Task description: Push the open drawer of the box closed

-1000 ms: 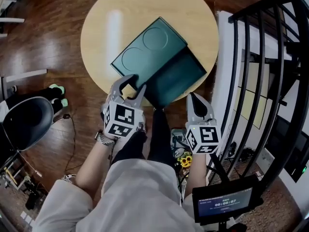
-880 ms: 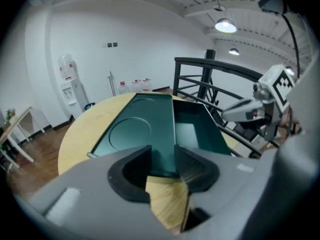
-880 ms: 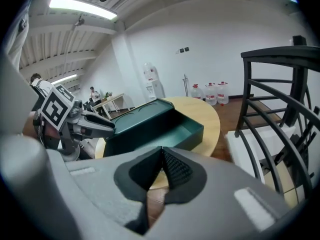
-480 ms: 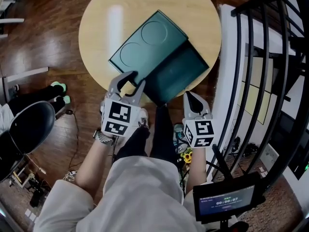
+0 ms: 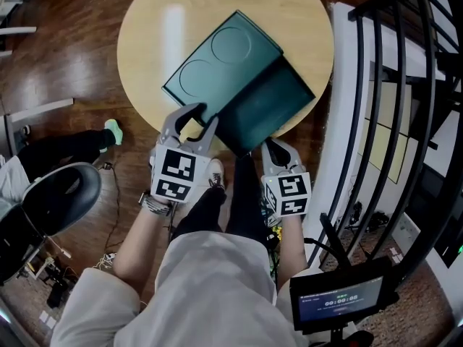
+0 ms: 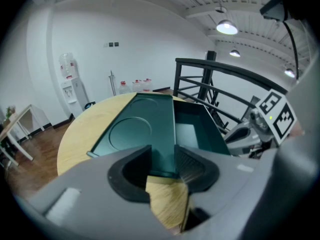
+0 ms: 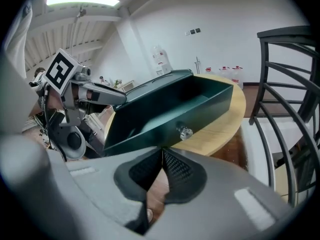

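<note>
Lit brightly and evenly from overhead. Caught a pale glare streak on the tabletop [image 5: 172, 31], upper left of head view. Flared around ceiling lamps [image 6: 227, 27]. Curved and darkened at gripper-view edges; blurred the left claw [image 6: 163, 160] at bottom.

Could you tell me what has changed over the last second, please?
The right gripper, shut, moved left in the head view, toward the front of the drawer. The left gripper stayed at the near edge of the box; its jaws have just closed slightly, gripping nothing. Drawer still open.

Matt dark-green box [image 5: 217, 67], pale wood table [image 5: 145, 49] (slight sheen), glossy floor [image 5: 65, 56]
</note>
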The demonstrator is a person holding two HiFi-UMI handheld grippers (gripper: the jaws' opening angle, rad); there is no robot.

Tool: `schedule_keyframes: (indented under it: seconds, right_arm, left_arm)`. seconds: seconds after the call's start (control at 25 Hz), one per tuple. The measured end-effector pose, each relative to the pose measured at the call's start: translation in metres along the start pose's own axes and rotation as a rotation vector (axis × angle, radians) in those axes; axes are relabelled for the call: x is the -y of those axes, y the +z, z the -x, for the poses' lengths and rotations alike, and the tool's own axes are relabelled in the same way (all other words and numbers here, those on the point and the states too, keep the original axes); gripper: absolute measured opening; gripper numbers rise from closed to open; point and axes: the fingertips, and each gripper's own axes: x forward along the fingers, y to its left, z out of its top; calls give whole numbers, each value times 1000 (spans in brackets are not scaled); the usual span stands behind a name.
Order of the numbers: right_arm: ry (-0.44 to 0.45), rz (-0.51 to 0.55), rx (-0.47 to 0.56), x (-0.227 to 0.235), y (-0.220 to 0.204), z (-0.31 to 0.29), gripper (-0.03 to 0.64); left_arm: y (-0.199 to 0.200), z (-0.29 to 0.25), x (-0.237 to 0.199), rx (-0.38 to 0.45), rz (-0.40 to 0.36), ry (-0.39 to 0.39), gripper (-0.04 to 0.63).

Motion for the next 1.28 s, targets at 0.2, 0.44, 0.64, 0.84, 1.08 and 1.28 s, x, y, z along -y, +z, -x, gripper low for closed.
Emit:
schedule_keyframes:
  seconds: [0.2, 0.44, 0.64, 0.84, 1.08, 1.28]
  right_arm:
    - [1, -11, -4, -1, 1, -6, 5]
    - [-8, -3, -11, 0, 6, -5, 5]
    - [-22, 5, -21, 5, 8, -5, 5]
    - [-23, 10, -25, 6, 11, -8, 5]
    - [-30, 19, -18, 5, 19, -11, 5]
    - [-23, 29, -11, 3, 26, -14, 6]
  left_arm:
    - [-1, 0, 1, -3, 2, 4, 158]
    - [-1, 3, 1, -7, 0, 4, 158]
    - [-1, 3, 0, -13, 2, 0, 158]
    - [-2, 4, -1, -11, 3, 1, 158]
    - [-3, 5, -1, -15, 5, -4, 158]
    - [-4, 8, -1, -11, 5, -2, 157]
